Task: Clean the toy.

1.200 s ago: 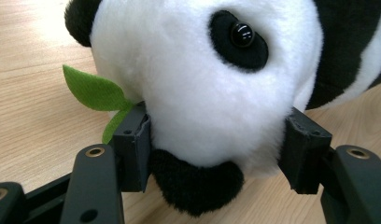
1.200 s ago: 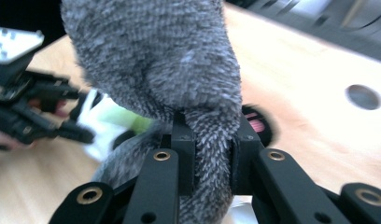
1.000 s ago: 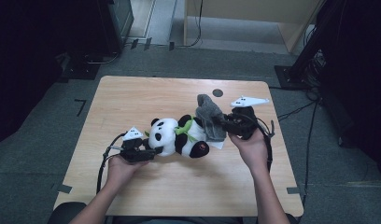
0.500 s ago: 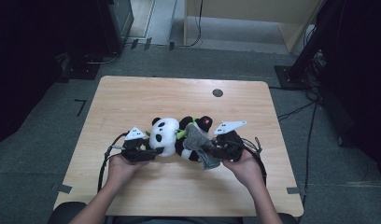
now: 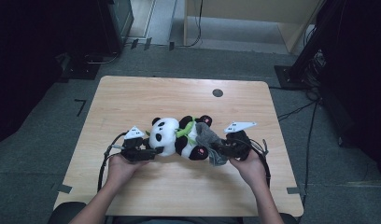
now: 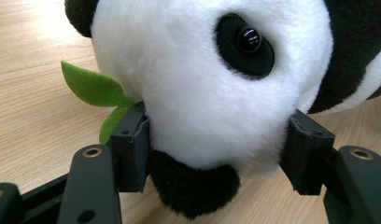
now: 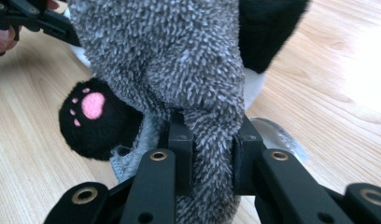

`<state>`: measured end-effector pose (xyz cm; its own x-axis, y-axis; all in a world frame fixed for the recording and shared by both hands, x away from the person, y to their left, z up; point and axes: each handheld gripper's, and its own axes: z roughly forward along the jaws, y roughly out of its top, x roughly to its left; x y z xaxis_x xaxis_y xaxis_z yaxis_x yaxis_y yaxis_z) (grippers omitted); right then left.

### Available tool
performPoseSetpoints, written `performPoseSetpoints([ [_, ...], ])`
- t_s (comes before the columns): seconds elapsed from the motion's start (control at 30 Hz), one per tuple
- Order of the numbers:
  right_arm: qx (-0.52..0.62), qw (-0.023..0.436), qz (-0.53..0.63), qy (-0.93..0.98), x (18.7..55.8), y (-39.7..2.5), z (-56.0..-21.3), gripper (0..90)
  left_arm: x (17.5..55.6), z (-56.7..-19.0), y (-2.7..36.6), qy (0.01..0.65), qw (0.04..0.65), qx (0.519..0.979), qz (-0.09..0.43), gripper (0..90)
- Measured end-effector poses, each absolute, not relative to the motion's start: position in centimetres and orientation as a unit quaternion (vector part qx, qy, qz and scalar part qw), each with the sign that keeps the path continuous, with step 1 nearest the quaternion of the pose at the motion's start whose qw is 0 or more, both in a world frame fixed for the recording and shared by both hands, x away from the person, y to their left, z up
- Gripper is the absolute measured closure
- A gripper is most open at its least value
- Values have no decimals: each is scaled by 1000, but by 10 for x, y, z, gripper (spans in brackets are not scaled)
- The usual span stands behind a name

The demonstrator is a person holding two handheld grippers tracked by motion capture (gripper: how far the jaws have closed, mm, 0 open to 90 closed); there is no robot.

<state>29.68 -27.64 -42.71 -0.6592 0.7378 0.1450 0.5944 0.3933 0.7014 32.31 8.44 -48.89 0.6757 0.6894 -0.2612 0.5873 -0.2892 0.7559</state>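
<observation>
- Wooden table point(image 5: 132, 102): carries everything, extending beyond both grippers.
- Plush panda point(image 5: 177, 137): lies between the two grippers, its white head point(image 6: 212, 79) clamped between the left gripper point(image 6: 216, 149) jaws.
- Grey fuzzy cloth point(image 7: 179, 60): draped over the panda's legs, pinched by the right gripper point(image 7: 211, 156).
- Green felt leaf point(image 6: 93, 91): beside the left gripper's left jaw.

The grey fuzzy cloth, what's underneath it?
The grey fuzzy cloth, pinched by the right gripper, drapes over the panda's lower body; one black foot sticks out. Whatever else it covers is hidden.
</observation>
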Motion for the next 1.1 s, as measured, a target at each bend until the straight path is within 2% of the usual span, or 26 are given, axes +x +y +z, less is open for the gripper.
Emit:
performPoseSetpoints([
  [0.27, 403, 112, 431, 799, 287, -290, -394, 753, 324, -489, 85, 407, 447, 795, 50, 359],
  [0.47, 365, 90, 455, 807, 274, -260, -375, 753, 327, -488, 85, 417, 448, 790, 39, 358],
  [0.67, 347, 88, 400, 844, 276, -227, -395, 750, 328, -488, 85, 416, 444, 793, 33, 364],
  [1.1, 395, 72, 422, 813, 287, -258, -409, 756, 327, -488, 85, 415, 445, 793, 34, 363],
])
